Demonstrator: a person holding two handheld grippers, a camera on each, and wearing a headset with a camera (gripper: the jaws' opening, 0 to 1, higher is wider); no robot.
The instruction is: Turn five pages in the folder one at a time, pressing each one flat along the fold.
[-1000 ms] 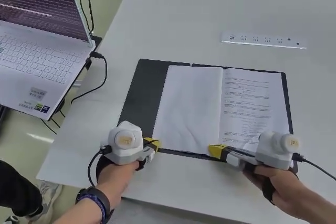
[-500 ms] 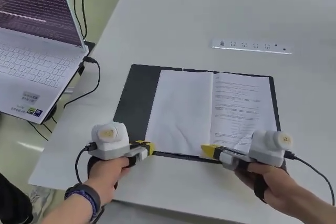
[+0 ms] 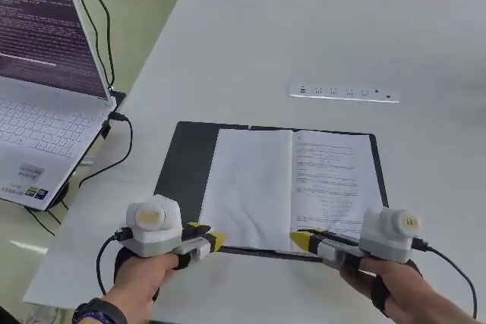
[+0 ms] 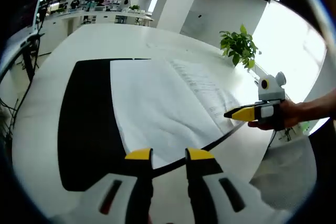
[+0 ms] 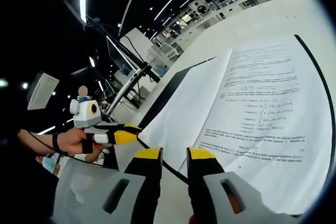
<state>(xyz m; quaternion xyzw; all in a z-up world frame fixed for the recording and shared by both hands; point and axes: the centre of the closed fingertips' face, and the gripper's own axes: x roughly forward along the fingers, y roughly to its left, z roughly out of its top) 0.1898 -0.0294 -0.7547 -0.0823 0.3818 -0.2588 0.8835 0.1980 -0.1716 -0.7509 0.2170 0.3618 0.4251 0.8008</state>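
Note:
A black folder [image 3: 184, 163] lies open on the white table. Its left leaf is a blank white page [image 3: 247, 187]; the right leaf is a printed page [image 3: 334, 180]. My left gripper [image 3: 215, 240] hovers at the folder's near edge, below the blank page, shut and empty. My right gripper [image 3: 298, 240] sits at the near edge under the fold, also shut with nothing in it. In the left gripper view, the jaws [image 4: 169, 155] point at the blank page [image 4: 152, 108], with the right gripper [image 4: 236, 113] off to the side. The right gripper view shows its jaws [image 5: 176, 155] over the printed page [image 5: 262, 108].
An open laptop [image 3: 38, 104] stands at the left on a stand, with black cables [image 3: 114, 149] trailing toward the folder. A white power strip [image 3: 343, 93] lies behind the folder. The table's near edge [image 3: 250, 294] runs just under both hands.
The head camera has tilted up, so the folder sits lower in view. Both grippers stay by the folder's near edge. The pages lie as before.

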